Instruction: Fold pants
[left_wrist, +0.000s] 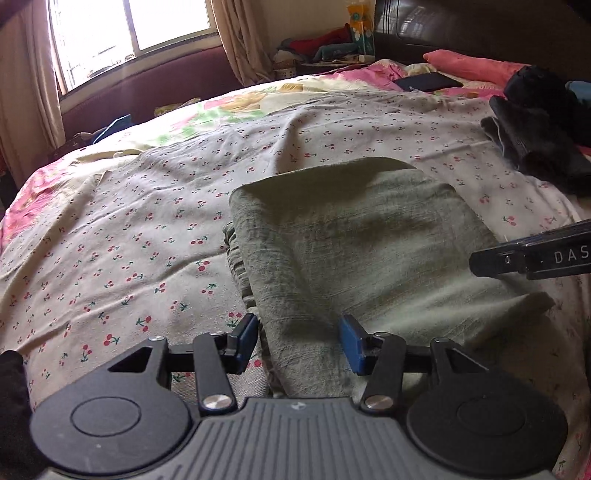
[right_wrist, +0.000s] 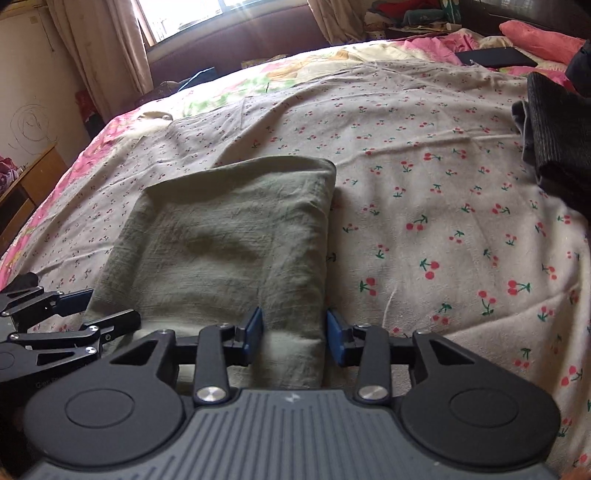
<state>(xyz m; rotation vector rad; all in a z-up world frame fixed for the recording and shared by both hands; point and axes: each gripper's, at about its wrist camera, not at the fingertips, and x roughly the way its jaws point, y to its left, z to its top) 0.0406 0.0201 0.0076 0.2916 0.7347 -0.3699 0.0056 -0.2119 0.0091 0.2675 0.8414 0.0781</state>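
So the green pants (left_wrist: 354, 251) are lying on the bed (left_wrist: 129, 240), already folded down into a small rectangle. On the left, the left tongs (left_wrist: 301, 341) are sitting wide open straddling the near left edge, gripping nothing. Over right, the right tongs (right_wrist: 295, 338) are gaping around the near right edge, also empty. Looks like one last fold coming: both need to pinch the near edge and carry it far.

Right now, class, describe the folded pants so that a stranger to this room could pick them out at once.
Start at the bed's cherry-print sheet. On its near part, in front of both hand-held grippers, lie the folded pants, a flat olive-green rectangle. The dark grey clothes lie apart near the far right edge; only the pants are green and neatly squared.
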